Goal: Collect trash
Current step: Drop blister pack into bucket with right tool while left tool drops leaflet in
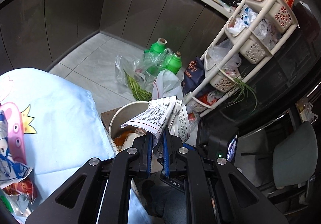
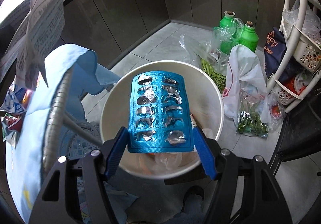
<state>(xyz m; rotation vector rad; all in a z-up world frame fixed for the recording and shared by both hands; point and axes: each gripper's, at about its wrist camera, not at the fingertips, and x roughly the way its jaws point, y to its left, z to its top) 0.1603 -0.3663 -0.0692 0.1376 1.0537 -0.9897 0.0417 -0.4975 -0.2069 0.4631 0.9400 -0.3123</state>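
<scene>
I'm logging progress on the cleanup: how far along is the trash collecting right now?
Partway. The white bucket already holds some wrappers. In hand: the left gripper pinches a printed paper leaflet, and the right gripper holds an empty blue blister pack over the bucket. Left: snack wrappers on the blue cloth.

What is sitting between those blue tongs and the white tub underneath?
In the right wrist view, the right tongs hold an emptied blue pill blister pack by its edges, directly above the open white tub. Nothing else lies between them.
</scene>
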